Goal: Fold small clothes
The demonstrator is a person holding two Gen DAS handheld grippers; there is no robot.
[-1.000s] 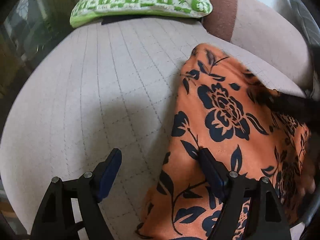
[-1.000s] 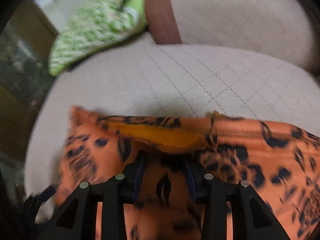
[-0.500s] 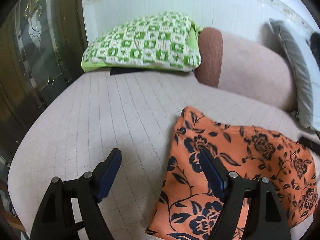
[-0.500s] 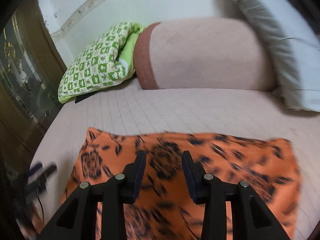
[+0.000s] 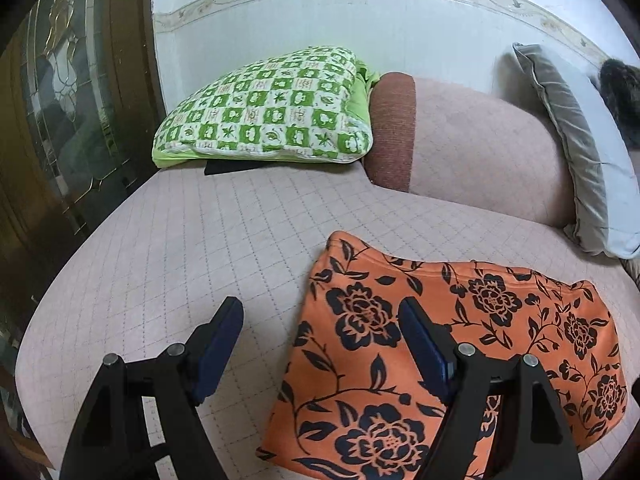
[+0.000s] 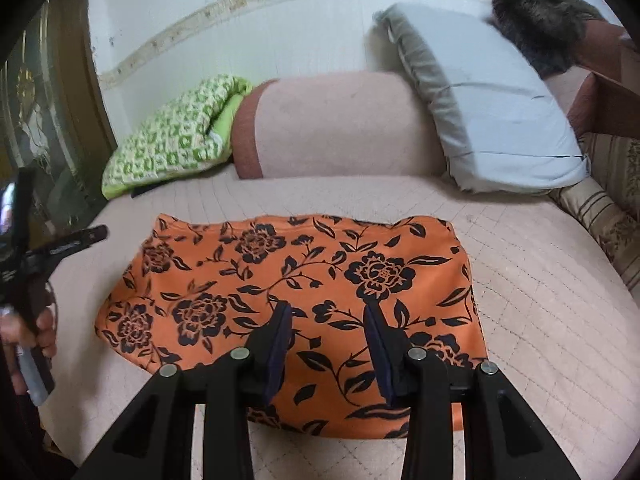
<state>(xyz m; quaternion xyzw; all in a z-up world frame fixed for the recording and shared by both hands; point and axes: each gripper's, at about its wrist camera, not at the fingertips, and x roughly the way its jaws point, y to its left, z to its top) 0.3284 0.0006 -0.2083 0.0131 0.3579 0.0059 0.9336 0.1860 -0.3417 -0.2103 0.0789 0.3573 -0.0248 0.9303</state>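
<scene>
An orange garment with a black flower print (image 5: 448,344) lies folded flat on the pink quilted bed; it also shows in the right wrist view (image 6: 296,280). My left gripper (image 5: 320,320) is open and empty, raised above the garment's left edge. My right gripper (image 6: 326,312) is open and empty, raised above the garment's near middle. The left gripper also shows at the left edge of the right wrist view (image 6: 76,240), held in a hand.
A green checked pillow (image 5: 272,108) lies at the back left of the bed (image 5: 180,240). A pink bolster (image 6: 340,128) and a grey pillow (image 6: 492,112) stand at the back. A dark wooden door (image 5: 60,120) is on the left.
Both grippers lifted up and back from the garment. The right gripper let go of the cloth it held and opened wider. The garment now lies flat.
</scene>
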